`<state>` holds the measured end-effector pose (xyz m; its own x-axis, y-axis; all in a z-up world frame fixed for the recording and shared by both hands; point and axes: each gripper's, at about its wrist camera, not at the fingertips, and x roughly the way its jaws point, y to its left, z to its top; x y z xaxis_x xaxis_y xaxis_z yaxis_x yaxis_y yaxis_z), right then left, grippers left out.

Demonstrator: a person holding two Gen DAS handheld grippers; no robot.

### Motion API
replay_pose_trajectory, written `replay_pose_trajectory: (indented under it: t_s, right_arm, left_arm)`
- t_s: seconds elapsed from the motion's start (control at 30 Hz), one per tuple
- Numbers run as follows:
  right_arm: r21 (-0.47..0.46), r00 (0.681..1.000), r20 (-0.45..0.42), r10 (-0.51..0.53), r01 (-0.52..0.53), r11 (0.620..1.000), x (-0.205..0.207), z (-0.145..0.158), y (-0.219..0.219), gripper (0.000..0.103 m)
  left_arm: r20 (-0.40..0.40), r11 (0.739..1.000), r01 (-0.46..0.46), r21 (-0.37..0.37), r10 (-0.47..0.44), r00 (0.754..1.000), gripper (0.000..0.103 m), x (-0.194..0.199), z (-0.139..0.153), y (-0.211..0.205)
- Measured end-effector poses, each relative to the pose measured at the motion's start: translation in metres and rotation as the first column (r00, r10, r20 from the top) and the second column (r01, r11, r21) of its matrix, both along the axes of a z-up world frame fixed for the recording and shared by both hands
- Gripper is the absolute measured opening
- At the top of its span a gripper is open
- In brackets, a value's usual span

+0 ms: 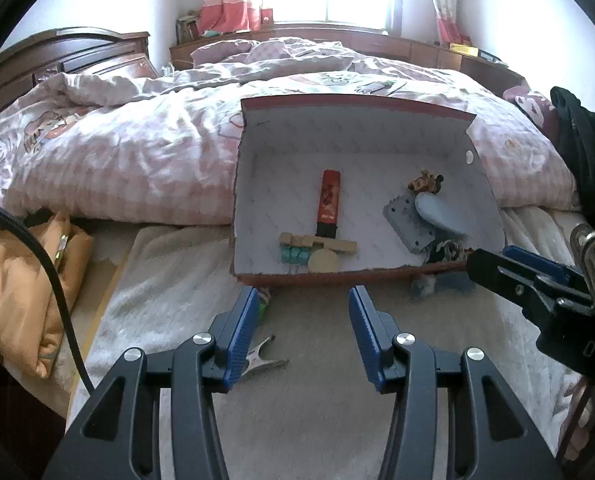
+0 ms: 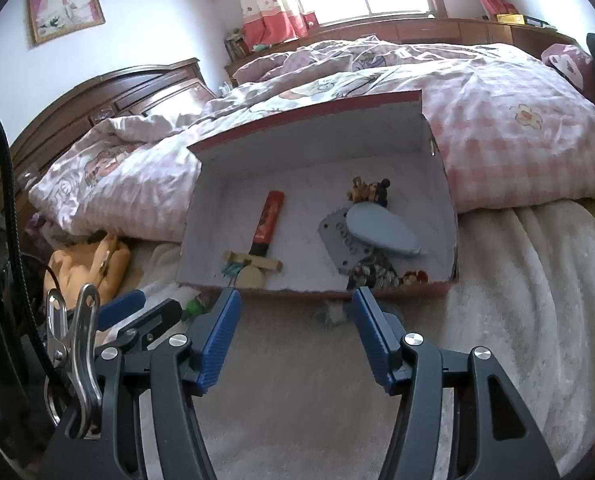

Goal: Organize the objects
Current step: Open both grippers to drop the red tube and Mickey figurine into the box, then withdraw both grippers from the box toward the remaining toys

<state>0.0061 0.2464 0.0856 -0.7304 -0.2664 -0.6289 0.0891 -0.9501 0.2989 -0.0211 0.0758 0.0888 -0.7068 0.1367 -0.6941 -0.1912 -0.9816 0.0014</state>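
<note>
An open red cardboard box (image 1: 481, 184) (image 2: 441, 184) lies on the bed. Inside are a red tube (image 1: 330, 204) (image 2: 268, 220), a wooden piece with teal beads (image 1: 317, 246) (image 2: 253, 266), a grey toothed plate (image 1: 407, 224) (image 2: 343, 242), a light blue oval case (image 1: 437, 214) (image 2: 381, 230) and a small figurine (image 1: 425, 182) (image 2: 367, 190). My left gripper (image 1: 303, 304) is open and empty before the box's front wall. My right gripper (image 2: 295, 306) is open and empty, also before the box. A metal clip (image 1: 263, 354) lies by my left finger. A green item (image 2: 196, 306) and a grey fluffy item (image 1: 425, 284) (image 2: 329, 314) lie outside the box.
A pink checked quilt (image 1: 137, 152) (image 2: 517, 132) is bunched behind and beside the box. An orange bag (image 1: 21, 280) (image 2: 85, 264) lies at the left. Dark clothing (image 1: 585, 160) sits at the right edge. A wooden headboard (image 2: 97, 96) stands at the left.
</note>
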Motion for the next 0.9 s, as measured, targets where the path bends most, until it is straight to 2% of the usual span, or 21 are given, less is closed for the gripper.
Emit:
replay_pose_trajectory:
  t_s: [0.4,0.9]
  right_arm:
    - [0.012,0.998,0.061,0.024,-0.025,1.000,0.019,-0.019,-0.006,0.059]
    - [0.049,0.992,0.116,0.059,-0.065,0.997,0.035,-0.041,-0.020,0.059]
  left_arm:
    - [0.019,1.000,-0.019,-0.010,0.019,1.000,0.047,0.024,-0.012,-0.017]
    - [0.074,0.998,-0.068,-0.001,0.067,0.995,0.047,0.032,-0.035,-0.046]
